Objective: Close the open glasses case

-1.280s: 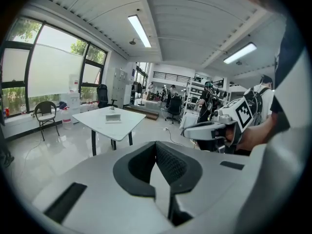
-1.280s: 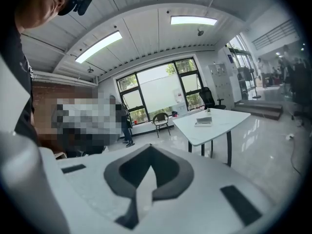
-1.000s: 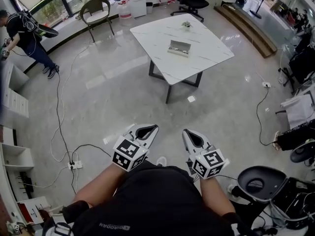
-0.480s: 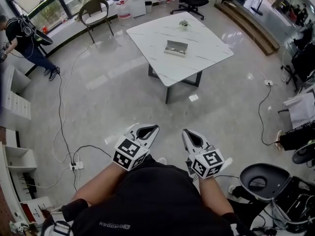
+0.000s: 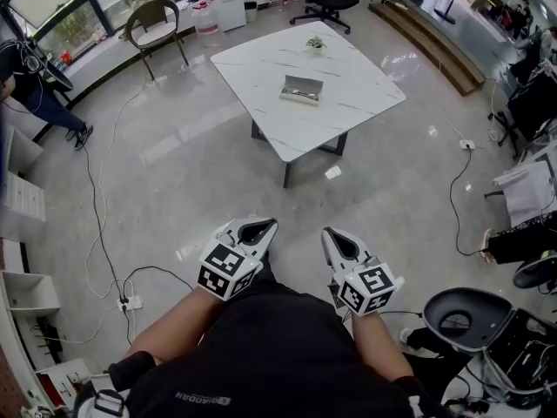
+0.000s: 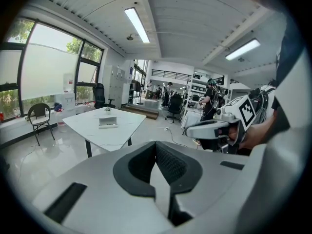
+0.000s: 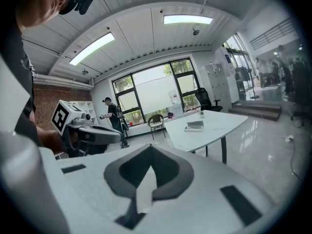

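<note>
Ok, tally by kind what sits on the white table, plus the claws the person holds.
On the white marble table:
open grey rectangular glasses case: 1
small green potted plant: 1
Held, both shut and empty:
white handheld claws: 2 (left claw, right claw)
Total: 4

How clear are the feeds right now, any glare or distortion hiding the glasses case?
Head view: sharp, even daylight; glare streaks the floor, not the glasses case on the table. Left gripper view: heavy fisheye, dark vignette, case tiny. Right gripper view: same fisheye, bright windows behind, case small but visible.
</note>
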Action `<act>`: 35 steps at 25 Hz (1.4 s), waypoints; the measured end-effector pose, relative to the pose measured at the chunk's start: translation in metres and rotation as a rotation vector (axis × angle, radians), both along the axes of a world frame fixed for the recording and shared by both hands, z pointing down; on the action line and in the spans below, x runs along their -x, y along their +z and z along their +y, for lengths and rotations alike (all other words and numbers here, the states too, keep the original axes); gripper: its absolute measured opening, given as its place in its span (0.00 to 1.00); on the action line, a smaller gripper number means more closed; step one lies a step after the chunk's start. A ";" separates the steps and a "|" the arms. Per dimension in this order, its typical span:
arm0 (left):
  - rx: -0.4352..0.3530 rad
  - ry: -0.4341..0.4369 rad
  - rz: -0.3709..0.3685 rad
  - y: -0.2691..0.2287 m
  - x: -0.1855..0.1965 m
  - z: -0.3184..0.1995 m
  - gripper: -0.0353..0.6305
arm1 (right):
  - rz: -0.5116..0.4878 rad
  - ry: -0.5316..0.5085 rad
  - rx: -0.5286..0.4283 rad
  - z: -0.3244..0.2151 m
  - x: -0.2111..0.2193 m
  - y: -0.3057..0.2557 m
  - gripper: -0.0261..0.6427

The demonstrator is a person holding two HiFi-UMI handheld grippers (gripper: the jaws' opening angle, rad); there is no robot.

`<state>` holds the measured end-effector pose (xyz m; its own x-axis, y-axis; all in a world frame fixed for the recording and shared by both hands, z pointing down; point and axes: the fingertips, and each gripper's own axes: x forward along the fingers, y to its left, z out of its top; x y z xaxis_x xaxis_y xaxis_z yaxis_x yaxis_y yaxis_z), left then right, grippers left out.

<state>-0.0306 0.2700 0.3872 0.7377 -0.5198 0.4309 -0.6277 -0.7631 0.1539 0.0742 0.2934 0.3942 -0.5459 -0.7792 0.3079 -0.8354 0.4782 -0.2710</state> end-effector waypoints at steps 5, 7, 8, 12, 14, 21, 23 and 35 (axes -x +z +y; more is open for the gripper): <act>0.004 0.017 0.020 0.000 -0.006 -0.043 0.06 | 0.018 0.012 0.017 -0.034 -0.001 0.004 0.04; -0.001 0.026 0.023 -0.001 -0.009 -0.064 0.06 | 0.022 0.017 0.018 -0.053 -0.002 0.005 0.04; -0.002 0.028 0.023 -0.001 -0.009 -0.075 0.06 | 0.022 0.021 0.019 -0.063 -0.003 0.005 0.04; 0.006 0.043 0.011 0.007 -0.007 -0.123 0.06 | 0.024 0.035 0.035 -0.107 0.000 0.015 0.04; 0.007 0.051 0.009 0.009 -0.006 -0.149 0.06 | 0.029 0.039 0.041 -0.132 0.001 0.018 0.04; -0.009 0.091 0.014 -0.004 0.001 -0.249 0.06 | 0.042 0.083 0.042 -0.228 0.009 0.006 0.04; -0.018 0.106 0.012 -0.007 0.004 -0.276 0.06 | 0.046 0.096 0.043 -0.254 0.012 0.005 0.04; 0.005 0.226 0.015 0.005 0.014 -0.388 0.06 | 0.082 0.188 0.067 -0.355 0.033 0.007 0.04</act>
